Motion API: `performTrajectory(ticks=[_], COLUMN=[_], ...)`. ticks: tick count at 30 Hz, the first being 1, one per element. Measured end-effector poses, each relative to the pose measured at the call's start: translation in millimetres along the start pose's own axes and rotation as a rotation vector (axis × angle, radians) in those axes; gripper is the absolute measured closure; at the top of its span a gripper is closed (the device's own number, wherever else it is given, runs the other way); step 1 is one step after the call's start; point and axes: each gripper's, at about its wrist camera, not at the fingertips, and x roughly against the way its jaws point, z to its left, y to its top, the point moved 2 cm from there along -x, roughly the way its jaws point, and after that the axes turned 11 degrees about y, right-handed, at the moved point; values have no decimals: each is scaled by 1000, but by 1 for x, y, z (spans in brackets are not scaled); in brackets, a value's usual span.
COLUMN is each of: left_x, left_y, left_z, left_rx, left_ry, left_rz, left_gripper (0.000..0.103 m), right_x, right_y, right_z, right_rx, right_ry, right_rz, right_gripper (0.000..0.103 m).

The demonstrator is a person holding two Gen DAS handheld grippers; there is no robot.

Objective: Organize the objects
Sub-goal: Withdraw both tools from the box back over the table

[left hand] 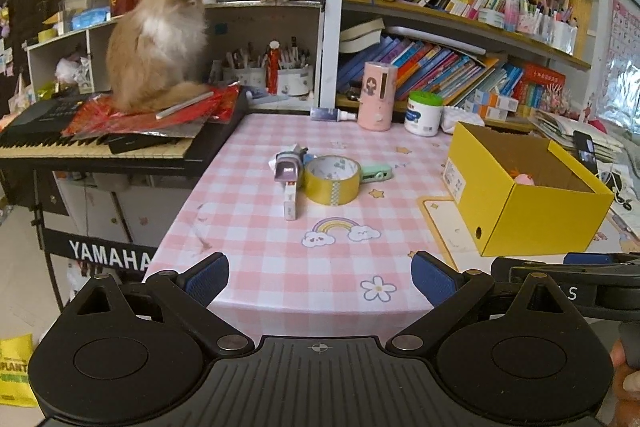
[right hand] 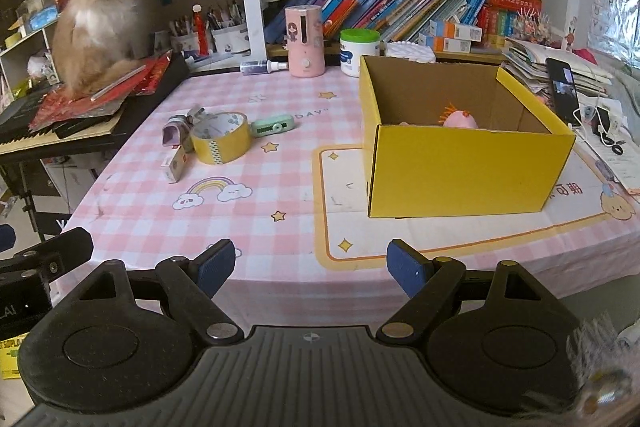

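Risk: yellow tape roll (left hand: 332,179), left of open yellow cardboard box (right hand: 460,163) on counter (right hand: 280,195), may roll from an off-centre pinch; both grippers' (left hand: 320,277) (right hand: 310,265) fingers apart, empty.

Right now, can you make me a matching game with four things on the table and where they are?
Things:
1. tape roll
2. pink toy
3. cat
4. green gadget

Places:
A. on the keyboard
B. inside the yellow box
C. above the rainbow picture, standing on its edge
D. lying just right of the tape roll

Pairs: 1-C, 2-B, 3-A, 4-D
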Motion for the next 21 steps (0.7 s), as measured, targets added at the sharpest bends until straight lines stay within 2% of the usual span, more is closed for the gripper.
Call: performTrajectory(ticks=[13,21], left_x=[-15,-36], left_y=[-1,6], left_z=[-3,4], left_rx=[-2,0], left_ry=[-28,-14], left_rz=[24,34], left_gripper=[4,5], right_x=[-12,-38], right_y=[5,16], right_z=[4,7], right_rx=[25,22], right_ry=[1,30], right_rz=[23,43], right_gripper=[24,35])
